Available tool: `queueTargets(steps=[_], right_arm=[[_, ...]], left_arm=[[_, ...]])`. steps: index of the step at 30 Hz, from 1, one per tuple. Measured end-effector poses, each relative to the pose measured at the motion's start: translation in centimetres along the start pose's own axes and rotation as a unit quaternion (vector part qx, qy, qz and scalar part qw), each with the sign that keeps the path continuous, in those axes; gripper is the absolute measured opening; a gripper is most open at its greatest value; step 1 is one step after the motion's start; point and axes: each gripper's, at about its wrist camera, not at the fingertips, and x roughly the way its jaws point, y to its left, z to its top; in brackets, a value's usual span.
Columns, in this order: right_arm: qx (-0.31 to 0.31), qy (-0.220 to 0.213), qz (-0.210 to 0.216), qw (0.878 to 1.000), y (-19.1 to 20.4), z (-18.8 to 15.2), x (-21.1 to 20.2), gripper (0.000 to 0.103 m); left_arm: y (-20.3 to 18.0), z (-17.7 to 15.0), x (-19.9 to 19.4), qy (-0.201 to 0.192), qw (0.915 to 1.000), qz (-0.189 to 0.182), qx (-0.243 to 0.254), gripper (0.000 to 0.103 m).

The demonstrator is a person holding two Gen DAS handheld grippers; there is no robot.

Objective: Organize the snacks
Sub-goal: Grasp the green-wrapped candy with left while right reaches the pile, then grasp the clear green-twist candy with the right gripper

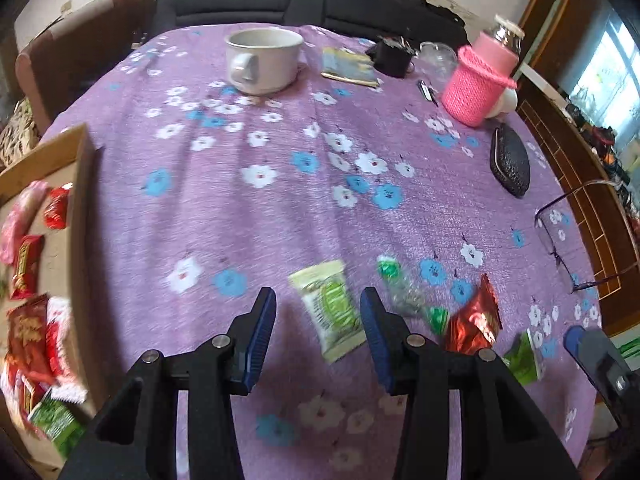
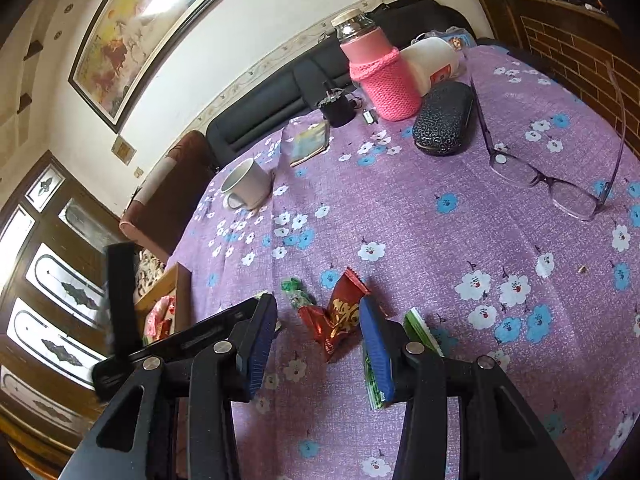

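Loose snacks lie on the purple flowered tablecloth (image 1: 240, 208). A pale green packet (image 1: 332, 308) rests flat between the fingers of my left gripper (image 1: 318, 330), which is open and not touching it. To its right lie a clear candy with green ends (image 1: 404, 292), a red foil packet (image 1: 474, 320) and a green packet (image 1: 522, 356). My right gripper (image 2: 318, 342) is open over the red foil packet (image 2: 336, 316), with the green packet (image 2: 418, 328) behind its right finger. A cardboard box (image 1: 82, 208) at the left edge holds several red, pink and green snacks.
Farther back stand a white mug (image 1: 262, 60), a booklet (image 1: 348, 66), a pink knitted bottle (image 1: 478, 80), a dark glasses case (image 1: 510, 164) and glasses (image 1: 560, 236). A dark sofa (image 1: 280, 0) runs behind the table. The table edge drops off at the right.
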Motion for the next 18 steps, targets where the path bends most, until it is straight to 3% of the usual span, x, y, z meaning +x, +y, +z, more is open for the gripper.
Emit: queueTargets(steps=[2, 3, 6, 13, 18], right_arm=[[-0.004, 0.000, 0.001, 1.000, 0.1, 0.0, 0.0, 0.047], [-0.008, -0.001, 0.002, 1.000, 0.2, 0.0, 0.0, 0.047], [-0.016, -0.002, 0.000, 1.000, 0.4, -0.2, 0.2, 0.047], [-0.070, 0.014, 0.008, 0.997, 2.1, -1.1, 2.0, 0.047], [-0.073, 0.069, 0.015, 0.995, 3.6, -0.9, 5.3, 0.046]], left_arm=[[-0.3, 0.2, 1.1, 0.003, 0.9999, 0.010, 0.002, 0.040], [-0.4, 0.2, 1.5, 0.009, 1.0000, 0.003, 0.001, 0.031], [-0.6, -0.3, 1.7, 0.001, 0.9998, 0.010, 0.016, 0.020], [1.9, -4.9, -1.1, -0.024, 0.9990, 0.013, 0.035, 0.019], [1.6, -6.1, -1.5, -0.050, 0.9967, 0.023, 0.059, 0.020]])
